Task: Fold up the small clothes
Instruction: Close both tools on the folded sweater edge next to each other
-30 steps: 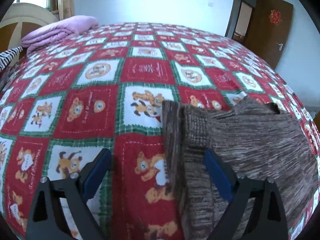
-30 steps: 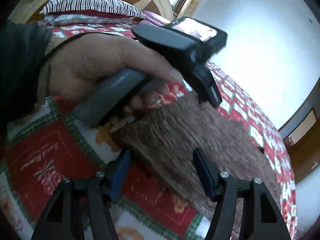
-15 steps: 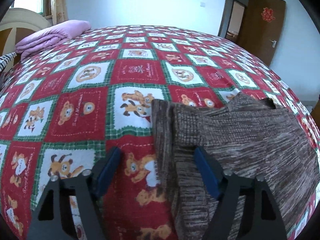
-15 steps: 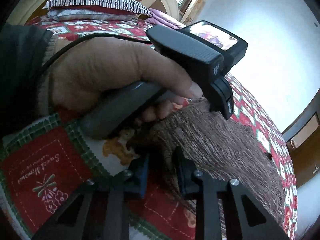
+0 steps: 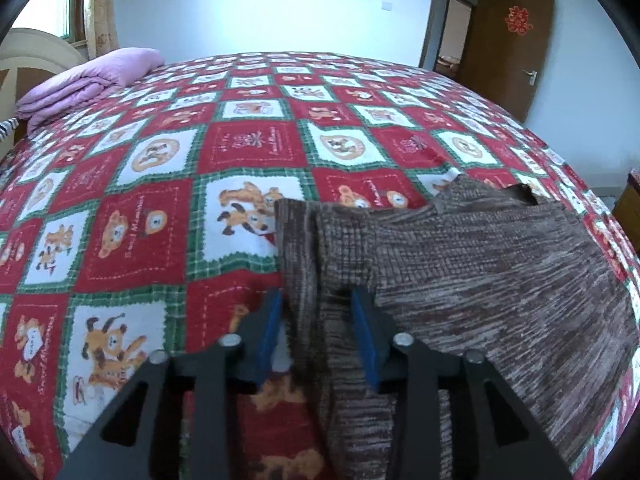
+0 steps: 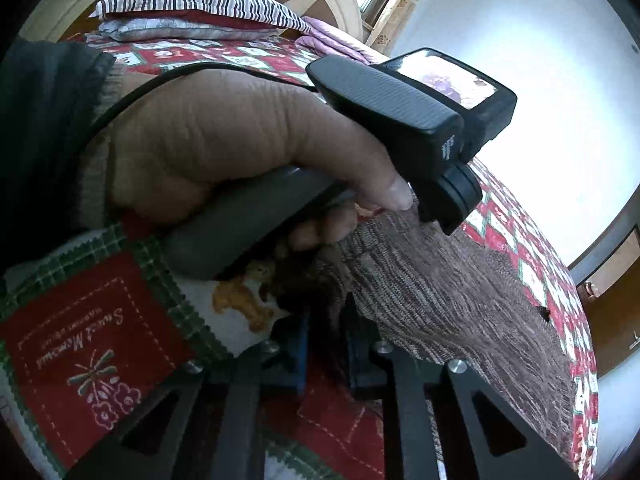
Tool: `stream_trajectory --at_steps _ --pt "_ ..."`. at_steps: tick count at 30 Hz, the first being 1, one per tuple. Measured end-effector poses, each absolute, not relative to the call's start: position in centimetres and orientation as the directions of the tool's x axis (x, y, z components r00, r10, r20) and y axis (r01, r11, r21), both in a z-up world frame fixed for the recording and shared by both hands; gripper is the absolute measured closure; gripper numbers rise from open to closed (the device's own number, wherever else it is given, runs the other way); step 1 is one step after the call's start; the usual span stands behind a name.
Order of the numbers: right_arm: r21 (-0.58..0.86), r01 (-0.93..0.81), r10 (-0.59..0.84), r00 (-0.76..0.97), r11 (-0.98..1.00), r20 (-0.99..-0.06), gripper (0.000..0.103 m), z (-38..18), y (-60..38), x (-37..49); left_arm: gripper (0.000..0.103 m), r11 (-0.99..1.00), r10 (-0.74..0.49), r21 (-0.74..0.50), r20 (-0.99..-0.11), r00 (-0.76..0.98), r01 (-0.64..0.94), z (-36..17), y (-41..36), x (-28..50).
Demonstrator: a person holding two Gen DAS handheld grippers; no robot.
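We are working over a bedspread [image 5: 160, 216] patterned with teddy bears in red, white and green squares, and the brown knitted sweater [image 5: 480, 280] is lying flat on it, toward the right in the left wrist view. A folded lilac quilt [image 5: 88, 80] is sitting far off at the head of the bed, well apart from us.

Starting at the left, our left gripper [image 5: 316, 328] is closing around the sweater's left-hand edge, where a narrow strip is already doubled over. The blue pads [image 5: 270, 332] are standing a little apart with cloth between them, but we cannot tell whether they are truly pinching it. If they are only brushing it, the edge will probably slide out on lifting.

Further right, our right gripper [image 6: 326, 344] is nearly closed on a dark bunched corner of the same sweater, just beneath the left hand [image 6: 224, 148]. We judge it to be gripping, perhaps only the top layer.

The risks we are weighing: uneven lifting that skews the fold, loose knit stretching or snagging on a pad, and the bedspread being caught up too.
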State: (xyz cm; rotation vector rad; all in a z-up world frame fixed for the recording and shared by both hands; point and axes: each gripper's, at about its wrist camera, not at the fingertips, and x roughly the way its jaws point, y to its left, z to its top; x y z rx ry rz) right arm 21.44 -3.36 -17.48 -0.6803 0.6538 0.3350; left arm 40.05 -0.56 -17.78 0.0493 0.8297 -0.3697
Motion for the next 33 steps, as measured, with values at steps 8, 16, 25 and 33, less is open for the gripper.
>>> stream_trajectory --at_steps 8,16,25,33 --pt "-0.49 -0.477 0.07 0.764 0.73 -0.641 0.089 -17.6 -3.1 21.1 0.076 0.921 -0.334 -0.111 -0.721 0.607 0.375 -17.7 -0.8 39.7" --pt "-0.451 -0.492 0.1 0.75 0.745 -0.653 0.093 -17.2 -3.6 21.3 0.087 0.922 -0.324 -0.094 -0.72 0.613 0.377 -17.6 -1.3 39.6" --pt "-0.381 -0.504 0.152 0.734 0.775 -0.662 0.096 -16.4 -4.9 21.5 0.093 0.93 -0.284 -0.068 -0.757 0.589 0.362 -17.0 -1.6 39.8" --pt "-0.155 -0.488 0.279 0.701 0.859 -0.657 0.099 -14.0 -9.2 21.0 0.095 0.909 -0.408 -0.278 -0.749 0.522 0.311 -16.3 0.6 40.3"
